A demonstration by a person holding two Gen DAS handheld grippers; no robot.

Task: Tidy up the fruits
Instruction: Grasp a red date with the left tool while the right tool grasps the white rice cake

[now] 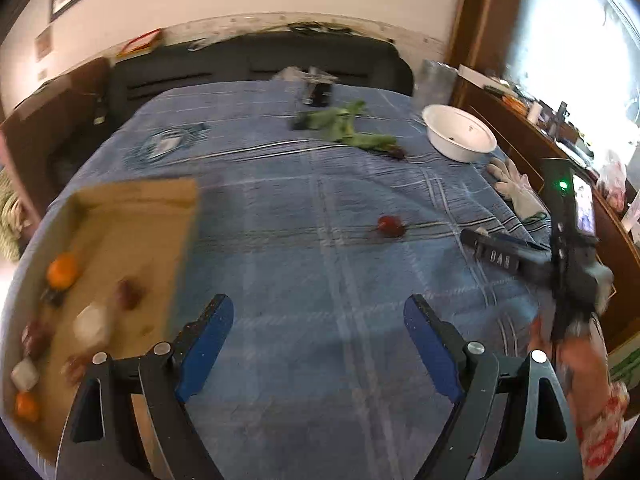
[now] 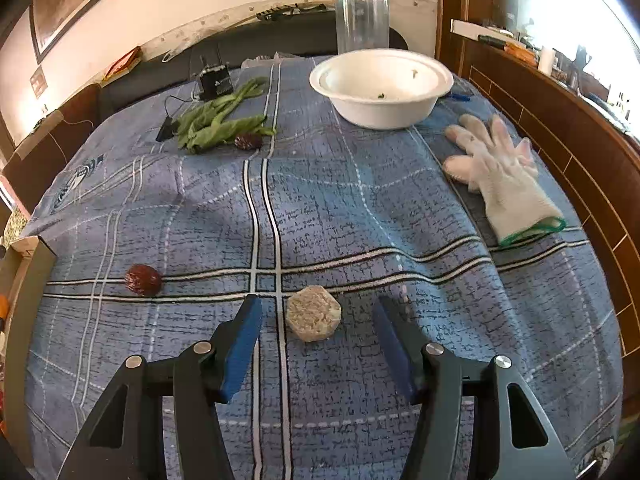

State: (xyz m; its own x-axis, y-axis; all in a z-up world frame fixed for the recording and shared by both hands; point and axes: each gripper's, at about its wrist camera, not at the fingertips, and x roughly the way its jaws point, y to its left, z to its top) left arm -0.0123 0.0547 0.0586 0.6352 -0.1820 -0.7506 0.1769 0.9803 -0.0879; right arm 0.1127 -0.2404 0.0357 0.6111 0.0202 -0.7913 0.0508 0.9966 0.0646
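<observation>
Blue plaid cloth (image 2: pixel 360 208) covers the table. Right gripper (image 2: pixel 316 314) gapes around a pale cake (image 2: pixel 313 313). Left gripper (image 1: pixel 318 308) hangs apart, empty, beside the cardboard box (image 1: pixel 132 216).

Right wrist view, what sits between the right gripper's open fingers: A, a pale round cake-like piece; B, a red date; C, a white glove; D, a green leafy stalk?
A: the pale round cake-like piece lies on the blue checked cloth between the open fingers of the right gripper; the red date lies off to its left.
</observation>
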